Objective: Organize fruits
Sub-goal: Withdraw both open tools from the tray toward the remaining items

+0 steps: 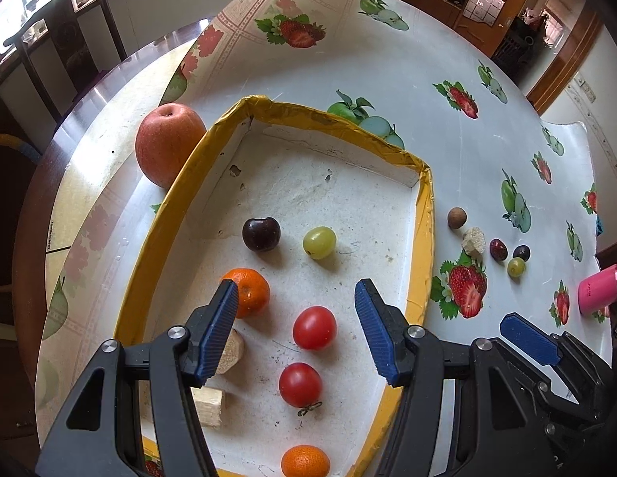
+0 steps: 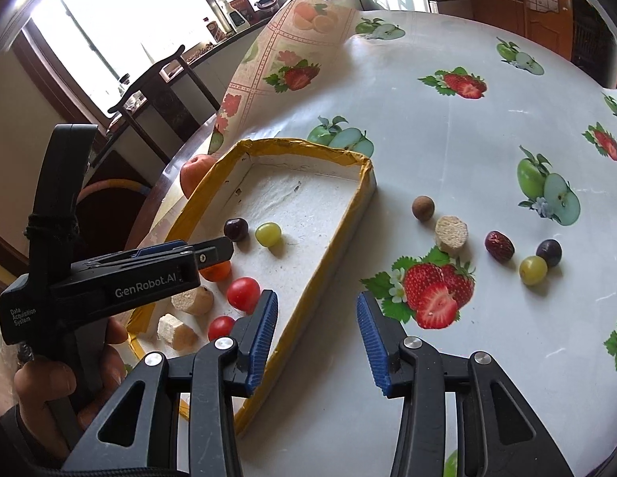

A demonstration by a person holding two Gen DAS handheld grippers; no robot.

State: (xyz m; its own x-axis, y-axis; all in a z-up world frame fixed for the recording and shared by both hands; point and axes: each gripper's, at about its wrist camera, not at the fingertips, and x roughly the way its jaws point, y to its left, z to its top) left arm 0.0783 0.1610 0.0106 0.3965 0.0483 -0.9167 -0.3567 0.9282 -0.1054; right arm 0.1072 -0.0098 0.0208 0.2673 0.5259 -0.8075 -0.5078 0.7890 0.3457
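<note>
A white tray with a yellow rim (image 1: 423,238) (image 2: 348,214) holds a dark cherry (image 1: 261,233), a green grape (image 1: 319,242), two mandarins (image 1: 248,292), two cherry tomatoes (image 1: 314,328) and beige chunks (image 1: 230,351). My left gripper (image 1: 297,290) hangs open above the tray, over the upper tomato, touching nothing. My right gripper (image 2: 317,298) is open and empty over the tray's right wall. To its right on the cloth lie a longan (image 2: 423,208), a beige chunk (image 2: 451,234), a red date (image 2: 499,246), a dark grape (image 2: 549,252) and a green grape (image 2: 533,270).
A large apple (image 1: 169,143) sits on the table against the tray's far left wall. A pink bottle (image 1: 602,286) lies at the right edge. The fruit-print cloth (image 1: 292,20) curls up at the back, with a dark chair (image 1: 61,39) behind it.
</note>
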